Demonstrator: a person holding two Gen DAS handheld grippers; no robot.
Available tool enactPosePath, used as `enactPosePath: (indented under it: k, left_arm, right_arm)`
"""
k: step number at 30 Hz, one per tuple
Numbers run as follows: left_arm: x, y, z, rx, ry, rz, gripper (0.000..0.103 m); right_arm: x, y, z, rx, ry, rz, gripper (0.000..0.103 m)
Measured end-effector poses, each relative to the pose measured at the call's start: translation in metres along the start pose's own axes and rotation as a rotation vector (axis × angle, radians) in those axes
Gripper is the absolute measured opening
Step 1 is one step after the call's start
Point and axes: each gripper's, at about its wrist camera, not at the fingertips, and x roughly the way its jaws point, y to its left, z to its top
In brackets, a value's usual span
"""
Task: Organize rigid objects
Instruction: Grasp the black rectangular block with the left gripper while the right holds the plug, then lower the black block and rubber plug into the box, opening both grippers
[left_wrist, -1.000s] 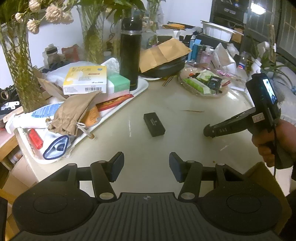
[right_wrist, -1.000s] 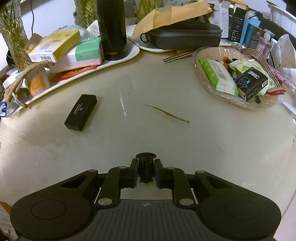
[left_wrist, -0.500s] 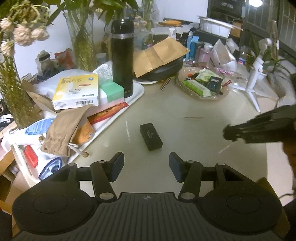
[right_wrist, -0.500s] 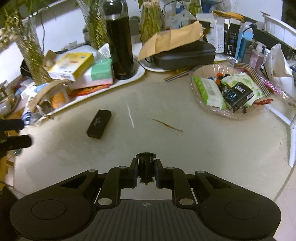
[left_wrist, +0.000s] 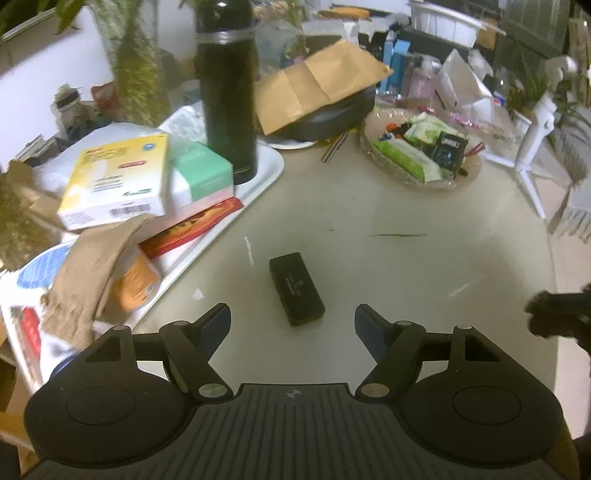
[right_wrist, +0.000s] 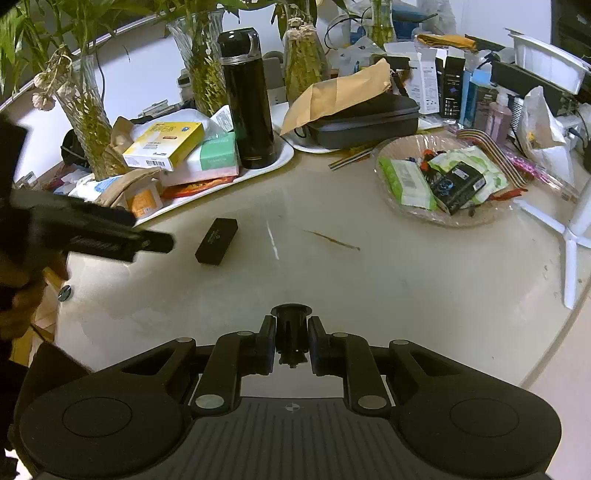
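A small black box (left_wrist: 296, 288) lies flat on the beige table, also in the right wrist view (right_wrist: 216, 240). My left gripper (left_wrist: 293, 326) is open and empty, its fingers apart just short of the box's near end; it shows in the right wrist view (right_wrist: 110, 240) to the left of the box. My right gripper (right_wrist: 291, 338) is shut on a small black cylindrical part (right_wrist: 291, 334) and hangs above the table's near edge; its tip shows at the right of the left wrist view (left_wrist: 554, 314).
A white tray (left_wrist: 266, 173) at the left holds a black flask (left_wrist: 229, 96), a yellow box (left_wrist: 114, 181), a green box and a brown pouch. A clear bowl (right_wrist: 447, 181) of packets, a black case (right_wrist: 365, 122) under a brown envelope, vases and a white tripod leg (right_wrist: 570, 251) stand around.
My left gripper has moved forward and down towards the black box, which now lies just ahead of its fingers. My right gripper has pulled back and up, still shut on the black part.
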Motion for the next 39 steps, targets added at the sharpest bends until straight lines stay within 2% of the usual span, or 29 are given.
enactPosePath:
  k: [13, 16, 19, 21, 23, 26, 32, 39]
  left_arm:
    - [0.070, -0.003, 0.018, 0.004, 0.109, 0.059, 0.073]
    - [0.078, -0.002, 0.020, -0.003, 0.115, 0.050, 0.072]
    - [0.085, -0.003, 0.022, 0.003, 0.127, 0.042, 0.054]
    - [0.088, -0.002, 0.022, -0.002, 0.138, 0.033, 0.036]
    - [0.088, -0.001, 0.020, -0.008, 0.126, 0.029, 0.032]
    - [0.086, -0.001, 0.017, -0.006, 0.108, 0.026, 0.032]
    - [0.081, 0.000, 0.015, 0.007, 0.128, 0.012, 0.031]
    - [0.055, 0.003, 0.011, 0.007, 0.097, -0.004, 0.031]
  right_arm:
    - [-0.013, -0.016, -0.014, 0.036, -0.010, 0.002, 0.021]
    - [-0.018, -0.017, -0.015, 0.035, -0.018, 0.003, 0.021]
    - [-0.020, -0.020, -0.015, 0.040, -0.022, 0.002, 0.021]
    - [-0.021, -0.021, -0.015, 0.048, -0.023, 0.002, 0.021]
    - [-0.022, -0.022, -0.016, 0.049, -0.024, 0.001, 0.021]
    - [-0.023, -0.022, -0.016, 0.049, -0.024, -0.001, 0.021]
    - [-0.025, -0.021, -0.018, 0.049, -0.015, -0.006, 0.021]
    - [-0.028, -0.016, -0.019, 0.054, -0.011, -0.009, 0.021]
